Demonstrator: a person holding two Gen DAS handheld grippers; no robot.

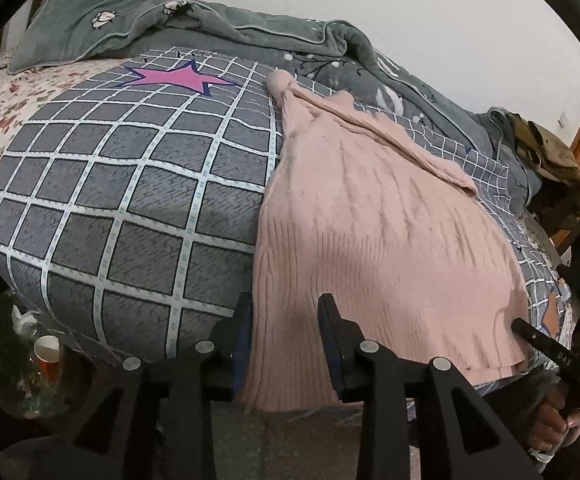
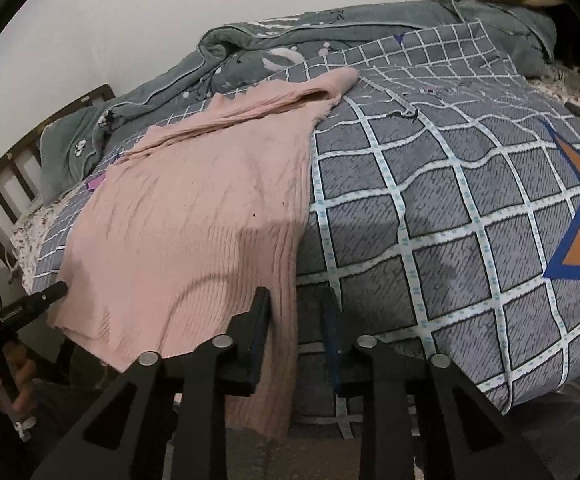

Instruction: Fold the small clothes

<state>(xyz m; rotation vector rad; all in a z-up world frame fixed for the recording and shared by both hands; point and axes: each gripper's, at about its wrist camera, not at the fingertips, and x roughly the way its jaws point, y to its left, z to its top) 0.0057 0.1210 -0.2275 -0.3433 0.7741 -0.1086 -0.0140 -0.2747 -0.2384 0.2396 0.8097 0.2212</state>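
A pink cable-knit sweater lies spread on a grey checked bedspread, its hem hanging over the bed's near edge. One sleeve is folded across its top. My left gripper is open, its jaws either side of the hem's left corner. My right gripper is open, its jaws either side of the hem's right corner; the sweater fills the left of that view. Each gripper also shows in the other's view: the right one at the lower right and the left one at the lower left.
A rumpled grey-green blanket and pillow lie along the wall at the back. A pile of clothes on a chair stands at the bed's foot. A bin with a red paper cup stands on the floor at left.
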